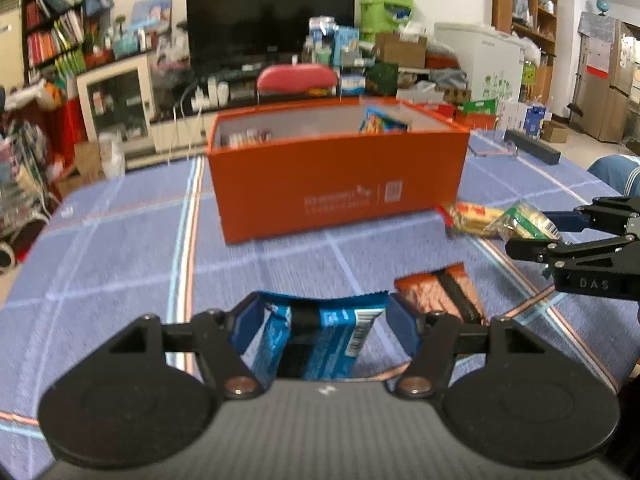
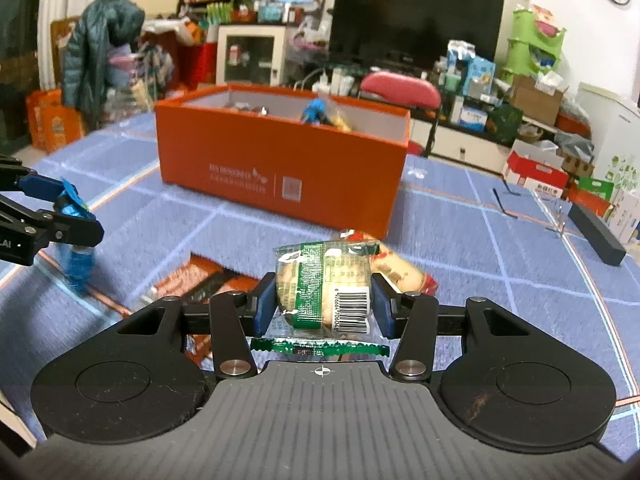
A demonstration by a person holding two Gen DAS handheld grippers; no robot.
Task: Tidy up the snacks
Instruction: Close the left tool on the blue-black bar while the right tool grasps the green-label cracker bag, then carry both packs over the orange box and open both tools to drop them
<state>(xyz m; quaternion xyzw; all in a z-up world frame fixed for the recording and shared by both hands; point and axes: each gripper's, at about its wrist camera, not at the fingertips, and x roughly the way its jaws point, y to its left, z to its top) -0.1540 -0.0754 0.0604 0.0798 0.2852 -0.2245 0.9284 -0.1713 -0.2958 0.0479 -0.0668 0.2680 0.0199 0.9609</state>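
Two packets are held: your left gripper [image 1: 322,318] clamps the blue snack [image 1: 316,336], your right gripper [image 2: 322,304] the green-striped snack [image 2: 326,280], both bound for the orange box [image 1: 336,172].

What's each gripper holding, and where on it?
Left gripper pinches the blue snack packet by its side edges near the top. Right gripper clamps the green-striped snack packet across its middle.

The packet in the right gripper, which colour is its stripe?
Green, on a clear snack packet; the right wrist view shows it best.
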